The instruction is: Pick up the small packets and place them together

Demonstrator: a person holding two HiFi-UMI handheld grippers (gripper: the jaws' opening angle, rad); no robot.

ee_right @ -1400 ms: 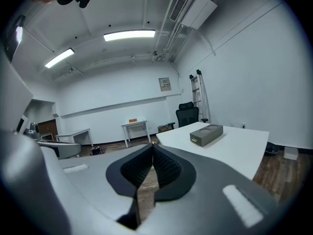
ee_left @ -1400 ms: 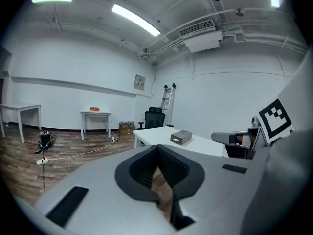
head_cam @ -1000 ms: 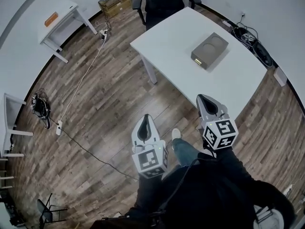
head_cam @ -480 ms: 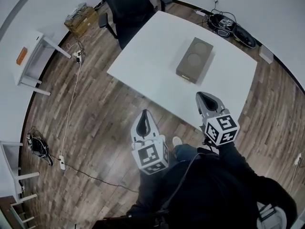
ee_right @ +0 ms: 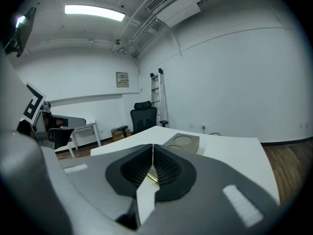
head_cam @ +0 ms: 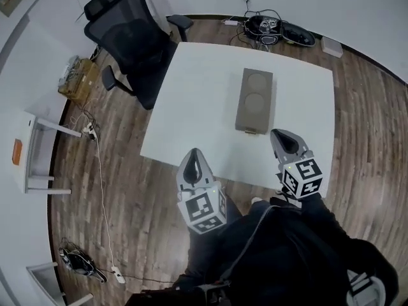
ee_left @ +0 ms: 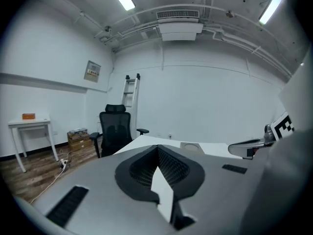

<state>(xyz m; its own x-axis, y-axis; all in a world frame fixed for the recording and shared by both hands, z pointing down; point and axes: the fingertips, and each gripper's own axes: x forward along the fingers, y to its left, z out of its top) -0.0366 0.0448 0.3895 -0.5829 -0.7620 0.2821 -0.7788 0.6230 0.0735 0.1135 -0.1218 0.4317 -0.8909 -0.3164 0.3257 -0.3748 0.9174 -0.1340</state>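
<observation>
White table [head_cam: 197,88], grey box [head_cam: 254,101] on it, black chair [head_cam: 132,38], wood floor [head_cam: 127,190]

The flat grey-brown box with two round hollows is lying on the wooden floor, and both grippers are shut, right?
Wrong place: the head view shows the flat grey-brown box with two round hollows lying on the white rectangular table, not the wooden floor. The left gripper and right gripper are indeed shut.

- Left gripper [head_cam: 194,156], right gripper [head_cam: 280,138]: grey shells, black ribbed pads [ee_right: 166,169].
- Cube [head_cam: 204,210] with black-and-white square markers on each.
- Black sleeves [head_cam: 312,217], black top [head_cam: 274,260].
</observation>
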